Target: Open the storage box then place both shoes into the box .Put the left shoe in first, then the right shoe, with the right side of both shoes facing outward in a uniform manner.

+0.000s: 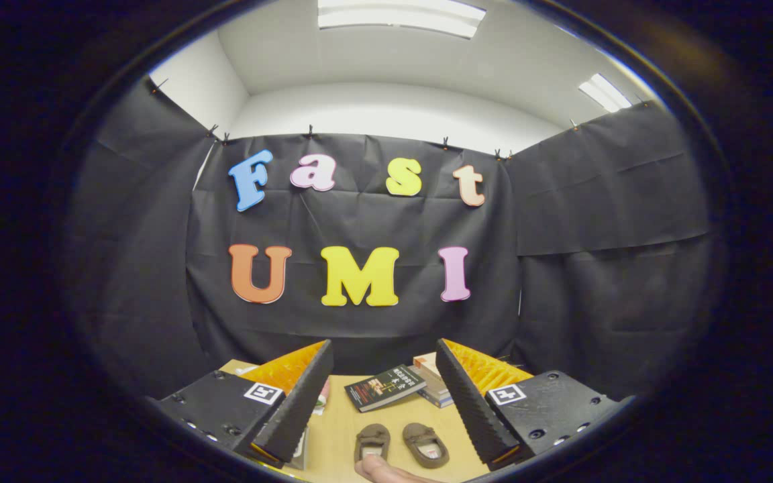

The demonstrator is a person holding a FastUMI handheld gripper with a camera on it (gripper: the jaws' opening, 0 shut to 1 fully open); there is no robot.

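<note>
Two small brown shoes lie side by side on the wooden table (pixel 339 429), between and below my fingers: the left one (pixel 372 443) and the right one (pixel 425 444), openings up. My gripper (pixel 383 359) is held high above the table, its fingers wide apart and open with nothing between them. A person's fingertip (pixel 386 469) rests on the table just in front of the shoes.
A dark book (pixel 384 387) lies flat beyond the shoes, and a short stack of books (pixel 432 382) sits beside it near the right finger. Something pale (pixel 323 396) peeks out behind the left finger. Black cloth walls the booth on all sides.
</note>
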